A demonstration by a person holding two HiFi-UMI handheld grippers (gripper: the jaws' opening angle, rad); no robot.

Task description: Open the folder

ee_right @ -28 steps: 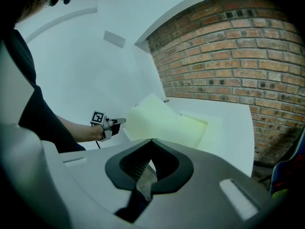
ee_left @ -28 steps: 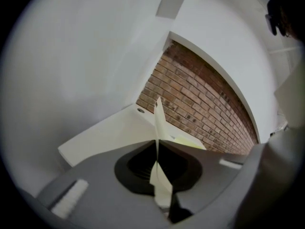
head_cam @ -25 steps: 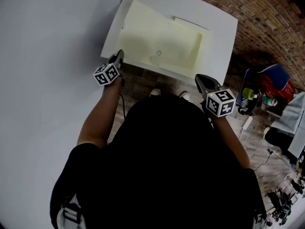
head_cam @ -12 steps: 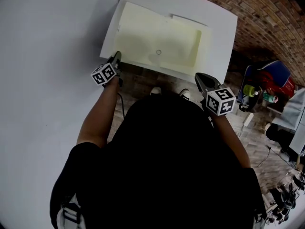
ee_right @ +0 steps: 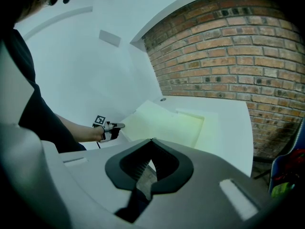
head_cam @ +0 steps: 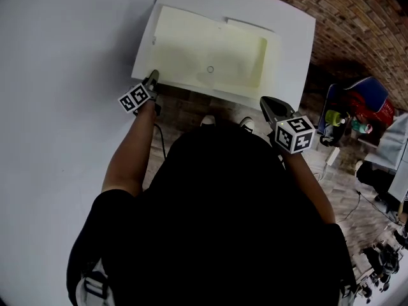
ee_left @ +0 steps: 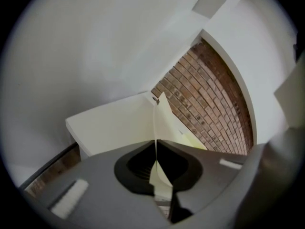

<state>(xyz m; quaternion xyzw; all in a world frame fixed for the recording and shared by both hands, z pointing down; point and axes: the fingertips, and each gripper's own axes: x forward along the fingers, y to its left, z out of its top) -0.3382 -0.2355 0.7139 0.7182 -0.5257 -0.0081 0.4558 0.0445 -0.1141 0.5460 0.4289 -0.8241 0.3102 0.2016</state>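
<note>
Head view is showing the pale yellow flat paper folder [head_cam: 210, 56] lying on the white rectangular table [head_cam: 293, 37], taking up most of the top, long side facing me. A small ring mark [head_cam: 210, 69] is sitting near its middle, and a paler sheet edge is peeking out along its far right side. My left gripper [head_cam: 152, 78] is reaching in at the folder's near left corner, its black-and-white marker cube [head_cam: 134, 97] just behind, off the table edge. Left gripper view is showing the jaws of the left gripper [ee_left: 155, 140] pressing together on a thin yellow sheet of the folder [ee_left: 164, 113], seen edge-on and running away from the tips over the table [ee_left: 109, 123]. So I am pinching the folder's corner there. My right gripper [head_cam: 268, 104] is hovering just off the table's near edge, towards the right end, apart from the folder. Right gripper view is showing the tips of the right gripper [ee_right: 151, 139] meeting with nothing between them, the folder [ee_right: 162, 123] lying ahead and the left gripper [ee_right: 118, 126] at its corner. The red brick floor [head_cam: 357, 18] is showing beyond the table.
</note>
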